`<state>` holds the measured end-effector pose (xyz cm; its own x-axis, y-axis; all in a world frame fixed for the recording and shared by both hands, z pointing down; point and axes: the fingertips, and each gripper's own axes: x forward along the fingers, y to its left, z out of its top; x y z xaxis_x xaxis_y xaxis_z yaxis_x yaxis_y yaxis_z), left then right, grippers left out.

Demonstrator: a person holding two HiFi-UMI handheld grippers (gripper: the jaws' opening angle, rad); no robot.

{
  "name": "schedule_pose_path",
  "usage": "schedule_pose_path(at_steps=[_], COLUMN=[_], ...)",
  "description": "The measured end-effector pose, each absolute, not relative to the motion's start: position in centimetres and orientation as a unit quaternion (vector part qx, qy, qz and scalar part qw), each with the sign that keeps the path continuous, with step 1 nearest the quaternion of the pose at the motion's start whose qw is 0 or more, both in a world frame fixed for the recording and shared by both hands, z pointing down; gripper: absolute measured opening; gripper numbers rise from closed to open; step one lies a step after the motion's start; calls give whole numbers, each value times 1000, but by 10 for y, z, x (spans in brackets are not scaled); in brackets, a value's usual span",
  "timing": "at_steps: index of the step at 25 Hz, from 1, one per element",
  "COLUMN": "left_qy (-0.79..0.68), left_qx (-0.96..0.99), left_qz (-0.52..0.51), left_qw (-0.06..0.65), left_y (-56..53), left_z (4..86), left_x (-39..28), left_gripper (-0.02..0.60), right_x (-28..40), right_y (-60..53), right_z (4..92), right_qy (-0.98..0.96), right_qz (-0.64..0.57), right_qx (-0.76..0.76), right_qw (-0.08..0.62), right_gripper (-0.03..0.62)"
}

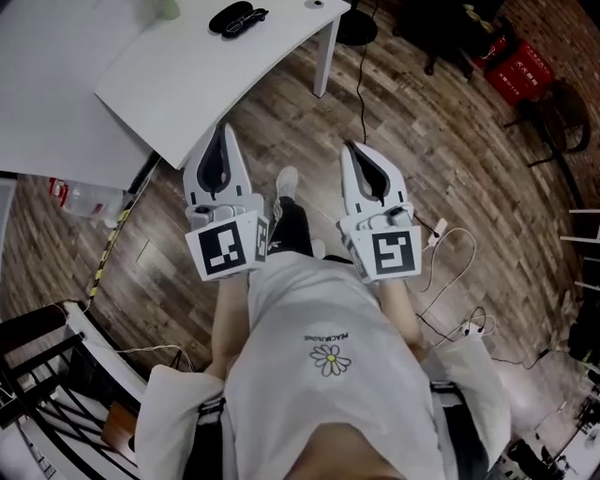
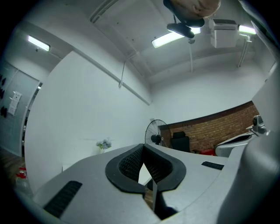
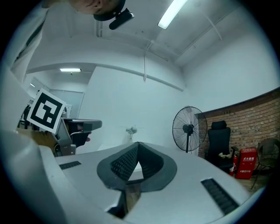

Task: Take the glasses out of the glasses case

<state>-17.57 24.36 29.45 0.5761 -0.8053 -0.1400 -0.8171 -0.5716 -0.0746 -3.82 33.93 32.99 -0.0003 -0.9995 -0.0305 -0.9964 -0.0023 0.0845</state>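
Head view: glasses case (image 1: 237, 18) on white table (image 1: 169, 84) | gripper views: fan (image 3: 188, 129), walls only | left gripper (image 1: 223, 129), right gripper (image 1: 356, 148): jaws together, empty

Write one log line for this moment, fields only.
phase: not started | left gripper: shut, empty | right gripper: shut, empty | case: on table, untouched

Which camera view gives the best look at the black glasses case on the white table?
The head view: the glasses case lies on the white table near the top edge, small but uncovered. Both gripper views face the far wall and do not show it.
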Motion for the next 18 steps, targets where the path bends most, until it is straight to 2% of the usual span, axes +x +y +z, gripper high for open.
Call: schedule_pose_path(at_steps=[8, 18], left_qy=[464, 467], left_qx=[-878, -879], left_qz=[61, 63], left_qw=[99, 70], left_y=[183, 43], left_z=[284, 280], left_x=[-143, -87], left_gripper=[15, 15], right_x=[-17, 8], right_y=[283, 124], right_z=[328, 327], right_qy=[-722, -765], right_qz=[-73, -64], right_qx=[688, 640], right_qw=[12, 43], right_gripper=[9, 9])
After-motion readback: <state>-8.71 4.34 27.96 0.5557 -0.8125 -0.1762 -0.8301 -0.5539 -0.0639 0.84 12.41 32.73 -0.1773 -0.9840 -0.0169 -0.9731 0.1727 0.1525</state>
